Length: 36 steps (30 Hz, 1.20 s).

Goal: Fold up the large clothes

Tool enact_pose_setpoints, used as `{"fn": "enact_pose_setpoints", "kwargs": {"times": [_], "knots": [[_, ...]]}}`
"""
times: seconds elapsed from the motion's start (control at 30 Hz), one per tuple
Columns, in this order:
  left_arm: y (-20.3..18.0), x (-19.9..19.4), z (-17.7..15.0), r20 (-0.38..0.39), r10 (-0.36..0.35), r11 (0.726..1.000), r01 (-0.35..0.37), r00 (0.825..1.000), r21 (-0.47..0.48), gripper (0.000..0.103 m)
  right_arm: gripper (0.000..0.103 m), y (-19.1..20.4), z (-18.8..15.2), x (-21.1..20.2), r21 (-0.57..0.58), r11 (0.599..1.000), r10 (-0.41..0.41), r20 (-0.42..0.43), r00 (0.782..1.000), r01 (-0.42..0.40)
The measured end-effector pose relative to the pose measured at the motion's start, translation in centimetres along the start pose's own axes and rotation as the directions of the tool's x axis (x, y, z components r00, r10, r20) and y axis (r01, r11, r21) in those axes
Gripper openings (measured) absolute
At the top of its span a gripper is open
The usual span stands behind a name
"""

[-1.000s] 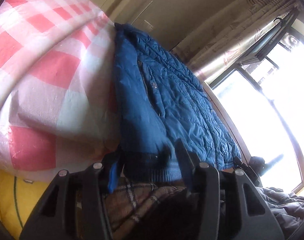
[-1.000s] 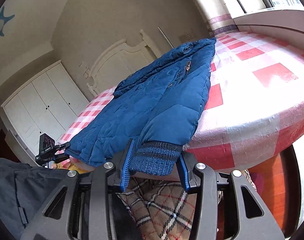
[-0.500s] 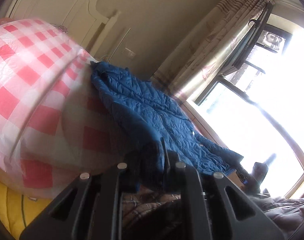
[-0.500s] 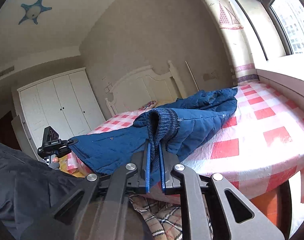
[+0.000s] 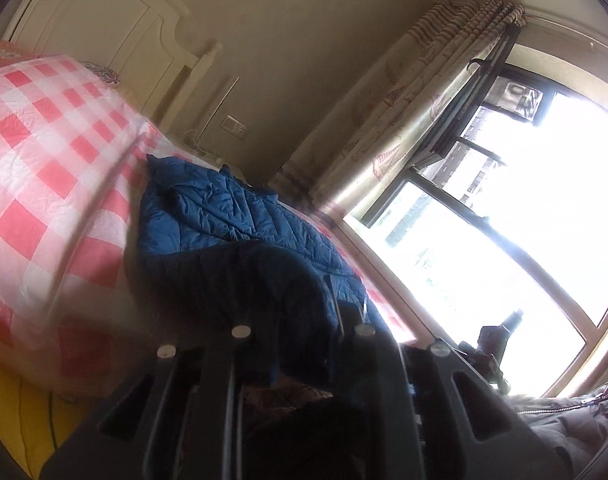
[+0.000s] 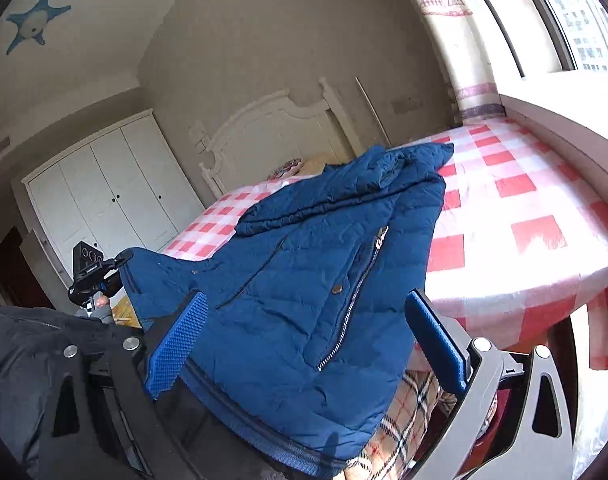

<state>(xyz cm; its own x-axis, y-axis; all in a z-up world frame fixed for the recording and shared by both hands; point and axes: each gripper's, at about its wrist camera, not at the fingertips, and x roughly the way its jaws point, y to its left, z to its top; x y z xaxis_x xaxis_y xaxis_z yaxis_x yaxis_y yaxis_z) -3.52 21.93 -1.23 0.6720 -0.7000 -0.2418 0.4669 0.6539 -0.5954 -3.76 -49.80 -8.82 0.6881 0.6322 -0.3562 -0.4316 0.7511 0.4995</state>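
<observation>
The blue jacket (image 6: 323, 272) lies on the checked bed (image 6: 543, 208), its hem hanging over the near edge, with one sleeve already laid across the front. The right tool (image 6: 304, 336) is spread wide, holding nothing, its blue pads on either side of the hem. The left tool (image 5: 300, 332) looks to have dark cloth between its fingers (too shadowed to tell if it grips), so most of the folding is still to do, I'd say.

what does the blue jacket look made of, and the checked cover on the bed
Blue jacket: likely a smooth synthetic shell over padding, going by the stitched quilt lines, puffy panels and slight sheen; metal-looking zip and snap. Checked cover: looks like thin plastic sheeting rather than woven cloth, since it is glossy with crinkly highlights, though that is not certain.
</observation>
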Motion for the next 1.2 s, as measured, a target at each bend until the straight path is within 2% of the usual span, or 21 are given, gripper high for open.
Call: {"fn": "enact_pose_setpoints", "kwargs": {"times": [0.07, 0.13, 0.2, 0.27, 0.3, 0.33, 0.4, 0.47, 0.5, 0.57, 0.63, 0.7, 0.77, 0.83, 0.87, 1.0, 1.03, 1.1, 1.13, 1.17, 1.2], "knots": [[0.3, 0.1, -0.2, -0.006, 0.010, 1.000, -0.010, 1.000, 0.005, 0.017, 0.097, -2.2, -2.5, 1.3, 0.111, 0.994, 0.004, -0.090, 0.996, 0.006], [0.4, 0.1, -0.2, -0.007, 0.009, 1.000, -0.009, 1.000, 0.009, 0.017, 0.097, -4.7, -5.5, 2.5, 0.280, 0.959, 0.088, -0.149, 0.985, -0.044], [0.5, 0.2, -0.1, -0.005, 0.003, 1.000, -0.003, 1.000, 0.008, 0.017, 0.097, -5.5, -8.8, 3.2, 0.404, 0.910, 0.183, -0.176, 0.967, -0.098], [0.6, 0.3, 0.0, -0.005, -0.001, 1.000, 0.001, 1.000, 0.006, 0.017, 0.089, -5.5, -10.5, 4.7, 0.451, 0.879, 0.251, -0.169, 0.953, -0.152], [0.5, 0.4, 0.0, -0.005, -0.002, 1.000, 0.002, 1.000, 0.005, 0.017, 0.064, -5.0, -10.8, 5.0, 0.449, 0.875, 0.270, -0.142, 0.952, -0.181], [0.5, 0.4, 0.0, -0.003, 0.001, 1.000, -0.001, 1.000, 0.006, 0.017, 0.044, -4.2, -10.8, 5.1, 0.422, 0.886, 0.265, -0.124, 0.956, -0.190], [0.4, 0.2, 0.0, 0.011, 0.008, 1.000, -0.008, 1.000, 0.004, 0.017, 0.025, -1.9, -9.8, 4.5, 0.289, 0.942, 0.209, -0.104, 0.972, -0.171], [0.1, -0.4, 0.0, 0.036, 0.008, 1.000, -0.009, 0.999, 0.009, 0.016, 0.023, 0.7, -7.9, 3.0, 0.133, 0.982, 0.148, -0.076, 0.986, -0.137], [-0.2, -0.8, 0.0, 0.052, 0.006, 1.000, -0.007, 0.999, 0.018, 0.016, 0.022, 1.9, -6.8, 1.7, 0.073, 0.987, 0.145, -0.029, 0.989, -0.142], [-1.0, -1.9, 0.4, 0.092, -0.028, 0.999, 0.026, 0.995, 0.023, 0.015, 0.021, 4.0, -4.7, -1.4, -0.013, 0.987, 0.159, 0.082, 0.984, -0.158], [-1.6, -3.1, 0.9, 0.133, -0.066, 0.998, 0.064, 0.989, 0.022, 0.015, 0.021, 6.5, -2.5, -3.4, -0.101, 0.982, 0.176, 0.159, 0.971, -0.161], [-2.0, -4.1, 1.7, 0.169, -0.110, 0.994, 0.107, 0.979, 0.024, 0.015, 0.021, 9.0, -0.5, -4.2, -0.183, 0.969, 0.200, 0.203, 0.958, -0.164], [-1.8, -4.5, 3.1, 0.197, -0.141, 0.990, 0.143, 0.970, 0.008, 0.016, 0.021, 10.8, 2.1, -4.1, -0.239, 0.961, 0.193, 0.225, 0.955, -0.138], [-0.7, -4.1, 5.2, 0.222, -0.163, 0.984, 0.175, 0.961, -0.033, 0.016, 0.021, 10.9, 5.7, -2.9, -0.245, 0.963, 0.173, 0.231, 0.957, -0.115], [0.1, -3.4, 6.6, 0.232, -0.151, 0.984, 0.168, 0.961, -0.056, 0.017, 0.021, 10.3, 7.9, -1.9, -0.218, 0.970, 0.156, 0.233, 0.960, -0.105], [2.9, 2.6, 13.5, 0.216, -0.046, 0.993, 0.069, 0.975, -0.099, 0.020, 0.021, 6.1, 16.8, 5.5, -0.132, 0.991, 0.047, 0.216, 0.975, -0.019], [3.7, 5.0, 15.2, 0.194, -0.016, 0.992, 0.040, 0.981, -0.121, 0.021, 0.021, 4.5, 18.9, 7.9, -0.078, 0.997, 0.012, 0.195, 0.981, 0.004], [5.5, 10.2, 18.6, 0.144, 0.087, 0.985, -0.063, 0.986, -0.161, 0.025, 0.023, 0.8, 21.9, 13.4, -0.003, 0.998, -0.062, 0.111, 0.992, 0.063], [6.8, 12.9, 19.8, 0.116, 0.128, 0.974, -0.103, 0.985, -0.202, 0.037, 0.027, -1.2, 22.9, 16.0, 0.042, 0.996, -0.087, 0.062, 0.994, 0.084], [8.3, 15.5, 20.9, 0.083, 0.152, 0.962, -0.128, 0.985, -0.240, 0.064, 0.030, -3.3, 23.6, 18.2, 0.108, 0.989, -0.102, 0.013, 0.995, 0.100], [9.5, 17.7, 21.7, 0.048, 0.179, 0.952, -0.161, 0.983, -0.259, 0.082, 0.035, -5.3, 23.7, 19.9, 0.178, 0.977, -0.111, -0.034, 0.993, 0.116]]}}
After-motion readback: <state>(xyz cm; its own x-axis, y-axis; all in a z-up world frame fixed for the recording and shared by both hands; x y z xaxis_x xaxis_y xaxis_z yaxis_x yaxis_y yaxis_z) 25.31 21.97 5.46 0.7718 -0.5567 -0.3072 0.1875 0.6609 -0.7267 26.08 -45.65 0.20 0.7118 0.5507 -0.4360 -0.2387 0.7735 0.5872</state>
